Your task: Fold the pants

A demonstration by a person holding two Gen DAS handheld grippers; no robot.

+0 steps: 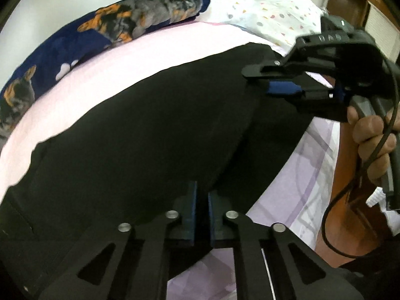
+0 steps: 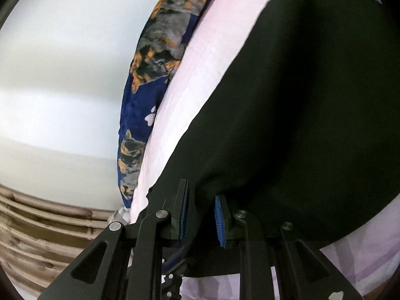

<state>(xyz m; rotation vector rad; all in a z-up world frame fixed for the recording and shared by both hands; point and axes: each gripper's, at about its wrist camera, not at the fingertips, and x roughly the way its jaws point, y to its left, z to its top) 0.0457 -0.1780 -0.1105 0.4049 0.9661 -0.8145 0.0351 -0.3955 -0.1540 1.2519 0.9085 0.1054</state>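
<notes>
Pants [image 1: 150, 130], black, spread on the pink bedsheet [image 1: 125, 60], folding barely begun by left-wrist view: left gripper [image 1: 202, 200] pinched shut over the cloth; right-wrist view: right gripper [image 2: 201, 215] narrow, clamping a bunched edge.

Left hand-held gripper [image 1: 202, 200] closed; right hand-held gripper [image 2: 201, 215] clamped.

Matt black cloth pants [image 1: 150, 130] on smooth pale pink cotton-like bedsheet [image 1: 125, 57].
</notes>
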